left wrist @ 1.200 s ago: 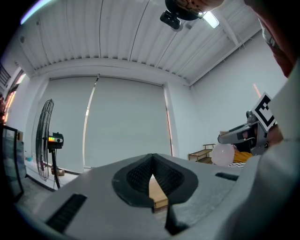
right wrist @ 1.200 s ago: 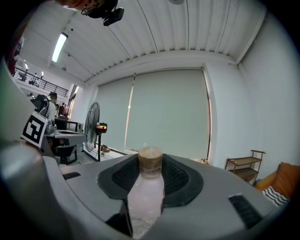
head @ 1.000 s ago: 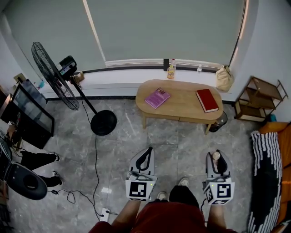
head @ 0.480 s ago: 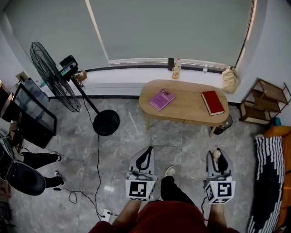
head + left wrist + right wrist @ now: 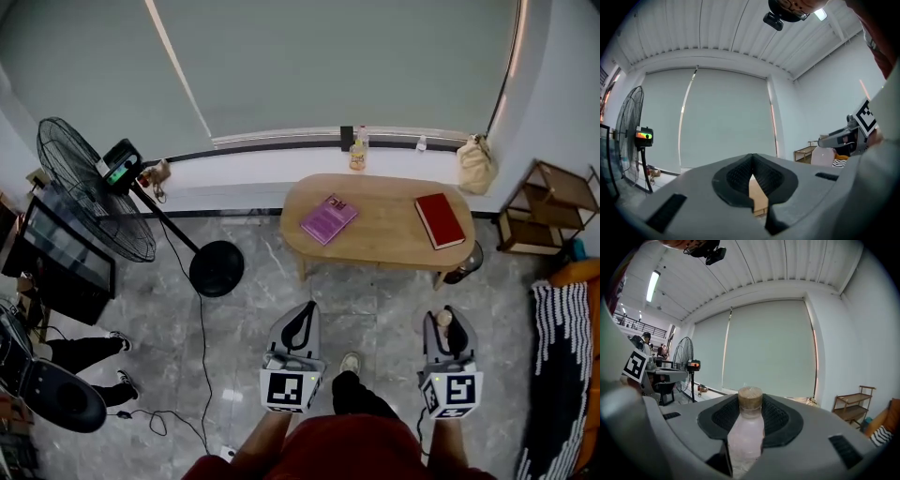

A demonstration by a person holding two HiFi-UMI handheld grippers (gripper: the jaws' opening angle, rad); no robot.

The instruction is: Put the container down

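Observation:
The container (image 5: pixel 746 430) is a clear plastic bottle with a brown cap (image 5: pixel 445 319). My right gripper (image 5: pixel 751 414) is shut on it, dark pads against both sides of its neck, and holds it upright over the grey floor. In the head view the right gripper (image 5: pixel 448 324) is at the lower right and my left gripper (image 5: pixel 299 317) at the lower middle. The left gripper (image 5: pixel 751 163) is shut with nothing in it, its tips touching. The container (image 5: pixel 823 156) also shows at the right edge of the left gripper view. The oval wooden table (image 5: pixel 384 234) stands ahead of both.
A purple book (image 5: pixel 329 218) and a red book (image 5: pixel 440 220) lie on the table. A standing fan (image 5: pixel 89 192) with a round base (image 5: pixel 217 268) is at the left, with a cable on the floor. A wooden shelf (image 5: pixel 548 202) and striped fabric (image 5: pixel 562 366) are at the right.
The person has stepped forward, so the table and window look a little nearer and the fan has slid left in the view. Both grippers keep their place and the bottle stays gripped.

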